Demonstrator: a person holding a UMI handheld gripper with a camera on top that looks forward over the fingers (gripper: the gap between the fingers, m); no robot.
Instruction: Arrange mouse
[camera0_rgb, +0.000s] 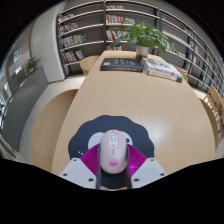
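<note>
The gripper held its fingers close about a white mouse at six o'clock, apparently pressing both its flanks, over a dark round mat on the wooden table, with books at one o'clock.

A single wide-angle camera rides on the handheld gripper, looking forward and slightly down along its two fingers. It sits close above the long light wooden table, facing distant bookshelves.
</note>
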